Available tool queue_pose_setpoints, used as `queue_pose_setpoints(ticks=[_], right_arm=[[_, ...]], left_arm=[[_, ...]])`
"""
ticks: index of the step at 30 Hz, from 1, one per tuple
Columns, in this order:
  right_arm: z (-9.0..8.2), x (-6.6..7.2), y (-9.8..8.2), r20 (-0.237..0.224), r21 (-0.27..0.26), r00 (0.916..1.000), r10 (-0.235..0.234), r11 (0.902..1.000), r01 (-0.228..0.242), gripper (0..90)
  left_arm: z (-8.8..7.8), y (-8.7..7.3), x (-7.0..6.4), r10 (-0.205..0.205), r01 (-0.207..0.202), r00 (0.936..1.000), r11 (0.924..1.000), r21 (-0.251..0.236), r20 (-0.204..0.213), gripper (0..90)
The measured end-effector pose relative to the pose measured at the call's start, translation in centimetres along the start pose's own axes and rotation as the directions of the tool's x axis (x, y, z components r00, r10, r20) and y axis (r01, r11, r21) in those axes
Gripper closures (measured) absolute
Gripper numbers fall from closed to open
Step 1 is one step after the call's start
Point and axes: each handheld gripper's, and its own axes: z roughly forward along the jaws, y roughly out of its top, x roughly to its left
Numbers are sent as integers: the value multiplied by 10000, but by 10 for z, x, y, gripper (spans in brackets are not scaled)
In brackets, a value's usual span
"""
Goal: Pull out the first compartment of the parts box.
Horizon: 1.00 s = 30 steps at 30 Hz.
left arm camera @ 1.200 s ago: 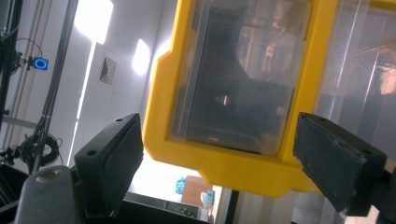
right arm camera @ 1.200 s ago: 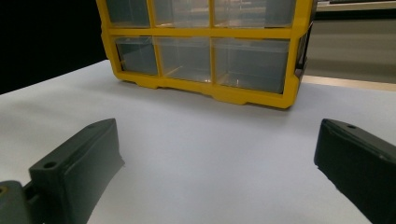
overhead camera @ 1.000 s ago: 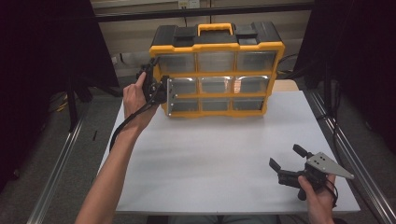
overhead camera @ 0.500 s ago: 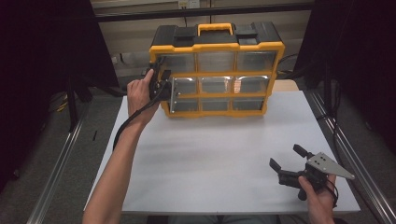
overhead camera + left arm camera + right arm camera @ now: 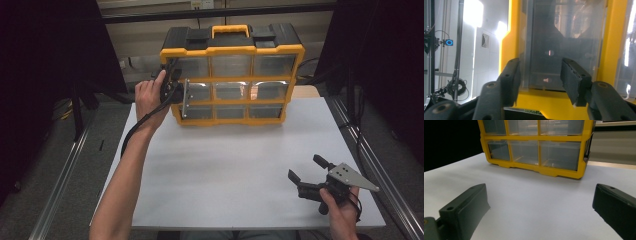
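Scene: a yellow organiser [image 5: 232,75] with clear drawers stands upright at the far edge of the white worktop [image 5: 225,175], black lid and yellow handle on top.
Work in hand: by the look of it, taking hold of a drawer [image 5: 564,45] at the organiser's left end, probably to pull it out.
Left gripper [image 5: 172,92]: held up against the left end of the organiser's front; in the left gripper view the clear drawer front lies straight ahead, between the two jaws.
Left jaws: partly spread and just been closing in on the drawer; whether the pads already press on it cannot be told, as a sliver of gap seems to remain on each side.
Right gripper [image 5: 307,175]: resting low at the near right corner of the worktop, well apart from the organiser, pointing towards it.
Right jaws: spread wide, nothing between them but bare worktop.
Key relation: the drawer sits directly in front of the left jaws and slides out towards the person, so the pull should run straight back along the gripper's own line.
Nearer hand: the left by far; the right is free to steady the organiser if it tips or slides.
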Motion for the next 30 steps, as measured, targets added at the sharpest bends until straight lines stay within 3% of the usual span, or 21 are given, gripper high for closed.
queue_pose_setpoints(ticks=[7,10,17,20,23,24,30], right_arm=[[0,0,0,-45,12,10000,-74,10000,74,0],[1,0,0,-98,42,9999,-35,10000,35,0],[1,1,0,-88,24,9999,-66,10000,67,2],[0,1,0,-103,10,9999,-83,10000,83,2],[0,1,0,-117,39,9999,-90,10000,91,2],[0,1,0,-130,39,9999,-102,9999,102,2],[0,1,0,-83,36,9999,-113,9999,113,3]], left_arm=[[-1,-1,2,-37,36,10000,10000,-60,-68,615],[-2,2,4,269,-264,9991,9995,152,-333,657],[-1,4,3,266,-246,9984,9989,410,-492,733],[-1,5,4,659,-636,9965,9970,445,-509,759],[-1,5,4,614,-587,9958,9974,418,-672,787],[0,5,4,396,-369,9974,9983,452,-600,808],[0,7,6,542,-509,9969,9970,581,-564,830]])
